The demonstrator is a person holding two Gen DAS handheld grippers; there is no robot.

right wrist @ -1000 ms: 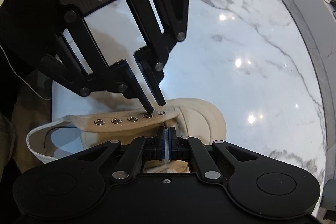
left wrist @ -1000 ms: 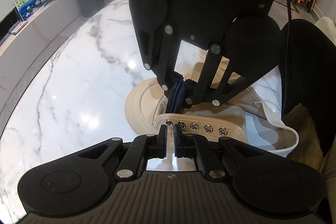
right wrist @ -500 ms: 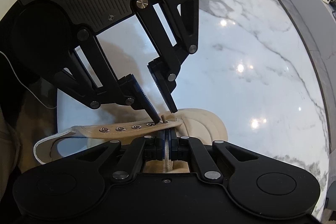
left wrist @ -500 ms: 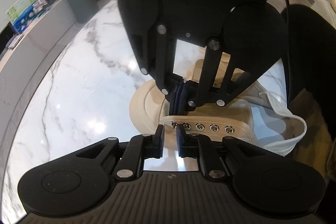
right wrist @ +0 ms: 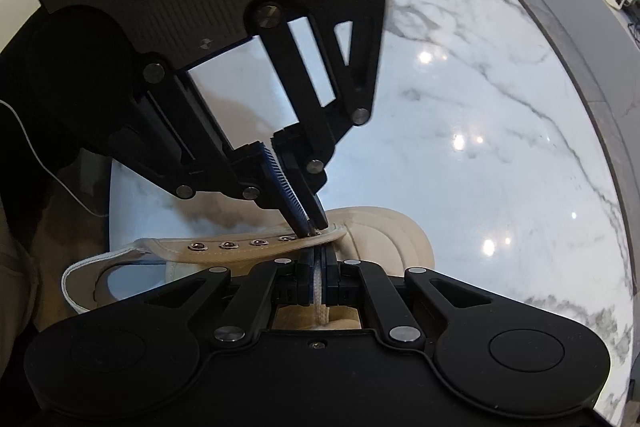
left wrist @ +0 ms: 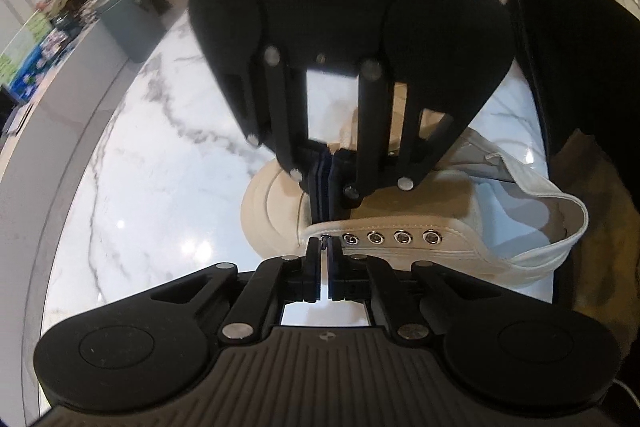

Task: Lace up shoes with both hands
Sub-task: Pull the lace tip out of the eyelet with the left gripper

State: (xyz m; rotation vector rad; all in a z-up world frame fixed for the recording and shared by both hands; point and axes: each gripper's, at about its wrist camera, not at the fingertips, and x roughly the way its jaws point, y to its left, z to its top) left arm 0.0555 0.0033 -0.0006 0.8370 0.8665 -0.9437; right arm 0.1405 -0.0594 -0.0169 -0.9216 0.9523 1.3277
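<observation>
Both tongs meet at the first eyelet [left wrist: 325, 237]: left gripper [left wrist: 324, 247] has just pinched the lace tip there, while right gripper [right wrist: 319, 259] still clamps the lace [right wrist: 318, 291] at six o'clock of the shoe [right wrist: 384, 239], so a handover looks ready.

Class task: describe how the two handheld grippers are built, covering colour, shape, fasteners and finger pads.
Both the left gripper and right gripper are matte black, with ribbed bodies, two round lobes, and linkage bars joined by silver rivets. The narrow fingers carry blue ridged pads.

Beige shoe [left wrist: 420, 259], white lace [right wrist: 319, 291], grey-veined white marble table [right wrist: 500, 147], black grippers' blue-padded fingers [right wrist: 280, 183]
</observation>
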